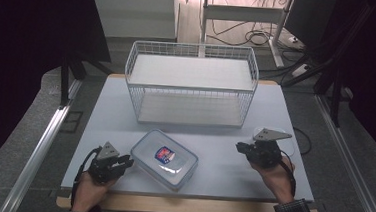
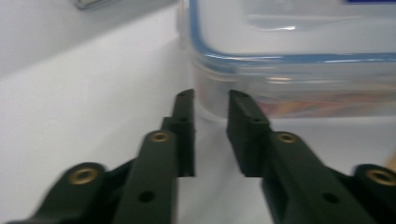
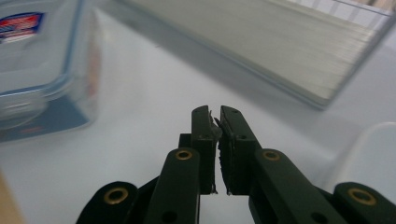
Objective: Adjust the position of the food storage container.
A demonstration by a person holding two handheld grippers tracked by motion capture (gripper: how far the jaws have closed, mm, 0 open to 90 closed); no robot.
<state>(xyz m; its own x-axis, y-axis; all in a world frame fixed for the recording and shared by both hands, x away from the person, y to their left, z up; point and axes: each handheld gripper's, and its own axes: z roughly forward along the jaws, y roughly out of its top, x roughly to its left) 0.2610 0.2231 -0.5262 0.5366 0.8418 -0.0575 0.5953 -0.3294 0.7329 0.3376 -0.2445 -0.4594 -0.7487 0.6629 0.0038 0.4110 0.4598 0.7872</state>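
Observation:
A clear plastic box (image 1: 165, 158) with a blue-sealed lid and a red and blue label lies on the white table (image 1: 115, 116), near its front edge. My left gripper (image 1: 127, 163) sits level just left of the box. In the left gripper view its jaws (image 2: 211, 100) stand a narrow gap apart with nothing between them, their tips just short of the box's rounded corner (image 2: 289, 70). My right gripper (image 1: 239, 147) is well to the right of the box. Its jaws (image 3: 215, 114) are shut, the pads meeting with nothing in them, and the box (image 3: 42, 70) lies off to their left.
A white wire basket (image 1: 189, 88) with a shelf stands across the back half of the table, its base (image 3: 261, 42) ahead of the right gripper. A white rounded object (image 3: 369, 149) lies close beside the right gripper. Dark floor and metal rails flank the table.

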